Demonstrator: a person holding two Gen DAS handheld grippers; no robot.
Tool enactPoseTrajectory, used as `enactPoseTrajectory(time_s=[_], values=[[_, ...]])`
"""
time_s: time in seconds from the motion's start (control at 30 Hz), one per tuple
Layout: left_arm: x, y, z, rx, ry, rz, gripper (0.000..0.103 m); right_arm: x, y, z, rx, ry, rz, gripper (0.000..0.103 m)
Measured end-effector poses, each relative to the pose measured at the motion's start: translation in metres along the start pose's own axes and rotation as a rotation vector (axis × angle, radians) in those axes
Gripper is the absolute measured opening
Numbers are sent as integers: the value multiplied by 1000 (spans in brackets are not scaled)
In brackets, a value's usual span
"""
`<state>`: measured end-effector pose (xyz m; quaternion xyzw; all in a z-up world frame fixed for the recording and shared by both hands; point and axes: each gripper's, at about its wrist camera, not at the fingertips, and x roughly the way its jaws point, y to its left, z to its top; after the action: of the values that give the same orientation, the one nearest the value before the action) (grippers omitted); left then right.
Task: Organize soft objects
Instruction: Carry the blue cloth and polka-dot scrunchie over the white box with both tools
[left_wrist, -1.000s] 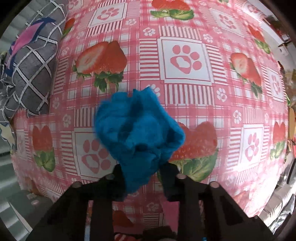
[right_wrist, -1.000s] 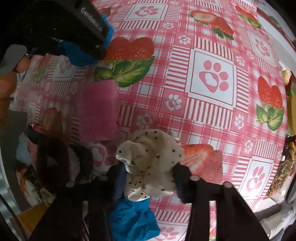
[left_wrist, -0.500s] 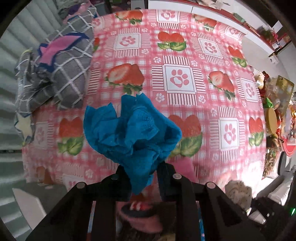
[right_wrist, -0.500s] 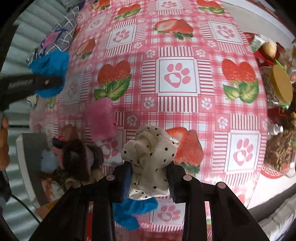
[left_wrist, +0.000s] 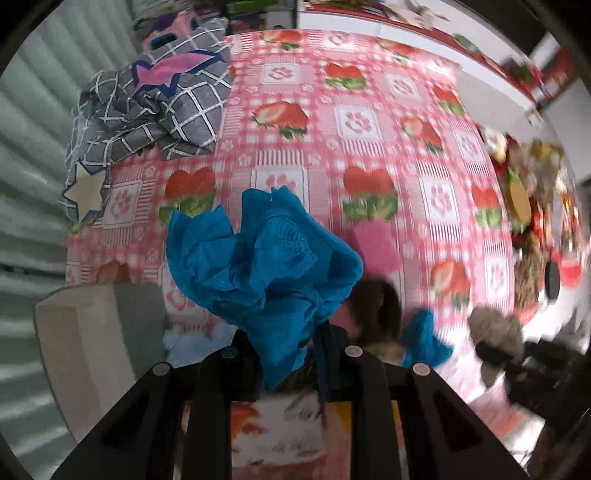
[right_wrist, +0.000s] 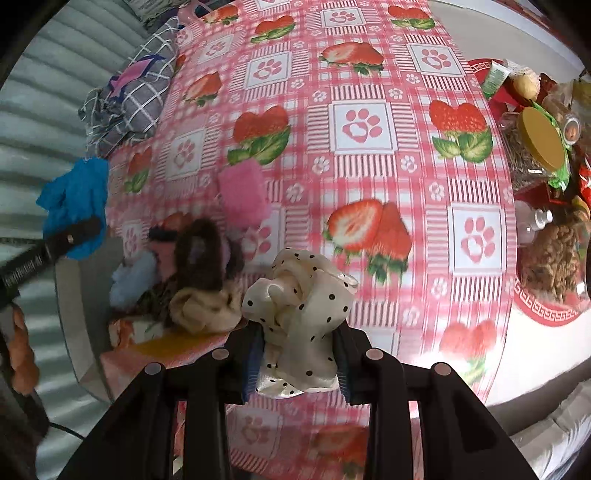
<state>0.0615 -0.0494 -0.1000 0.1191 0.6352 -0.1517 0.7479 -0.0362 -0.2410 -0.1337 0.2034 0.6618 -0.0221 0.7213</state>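
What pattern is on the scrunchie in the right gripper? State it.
Cream with small black polka dots; the scrunchie shows best in the right wrist view.

Strawberry-print table — grey checked cloth, pink pad, snack clutter on it.

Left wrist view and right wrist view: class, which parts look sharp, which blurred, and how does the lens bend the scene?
Left wrist view: crumpled blue cloth sharp, strawberry-print tablecloth motion-smeared, worst at right. Right wrist view: polka-dot cream scrunchie crisp, near table edge soft. Both: fisheye bulges the checks, corners dark.
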Motion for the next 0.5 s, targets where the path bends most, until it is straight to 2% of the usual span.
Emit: enactPoseTrajectory(time_s=[0.23, 0.37, 0.5], values=[[-16, -6, -56, 145, 16, -42, 24, -20, 22, -42, 68, -33, -8, 35], [-37, -6, -81, 233, -14, -52, 24, -34, 36, -64, 99, -56, -22, 35], [-55, 2, -99, 281, -34, -76, 24, -50, 52, -80, 117, -93, -39, 35]])
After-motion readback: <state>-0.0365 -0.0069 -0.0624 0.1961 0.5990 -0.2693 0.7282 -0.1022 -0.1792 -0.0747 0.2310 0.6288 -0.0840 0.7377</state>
